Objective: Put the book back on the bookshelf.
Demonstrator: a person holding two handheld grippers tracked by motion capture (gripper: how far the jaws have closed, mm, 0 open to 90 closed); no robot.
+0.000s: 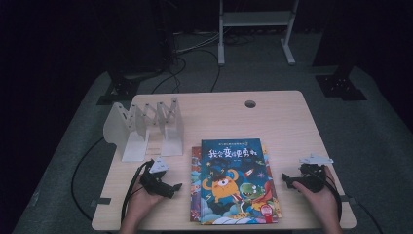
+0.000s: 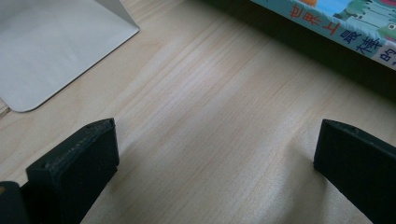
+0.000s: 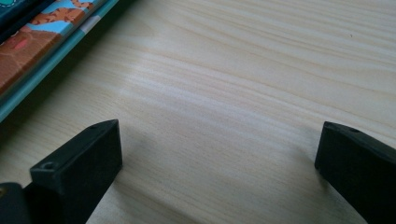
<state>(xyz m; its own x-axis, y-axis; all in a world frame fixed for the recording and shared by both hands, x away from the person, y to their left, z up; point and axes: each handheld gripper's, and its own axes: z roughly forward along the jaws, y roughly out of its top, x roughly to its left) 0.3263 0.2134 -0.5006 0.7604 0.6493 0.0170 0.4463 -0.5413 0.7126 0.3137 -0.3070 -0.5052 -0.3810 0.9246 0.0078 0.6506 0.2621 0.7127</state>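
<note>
Left gripper (image 1: 176, 186): low at the near edge of the tabletop (image 1: 214, 107), held in the person's left hand (image 1: 143, 197), jaws spread wide with bare wood between them, pointing toward the books.
Right gripper (image 1: 285, 179): on the other side of the stack, in the right hand (image 1: 319, 197), jaws also spread wide over bare wood, nothing between them.
Stack of picture books (image 1: 237, 180): flat on the tabletop between the two grippers, a blue cover with cartoon monsters on top, just clear of both.
Book edges: the stack's side shows in the left gripper view (image 2: 336, 28) and in the right gripper view (image 3: 42, 46).
White folding bookstand (image 1: 146, 129): upright, behind the left gripper, just beside the stack's far left corner.
</note>
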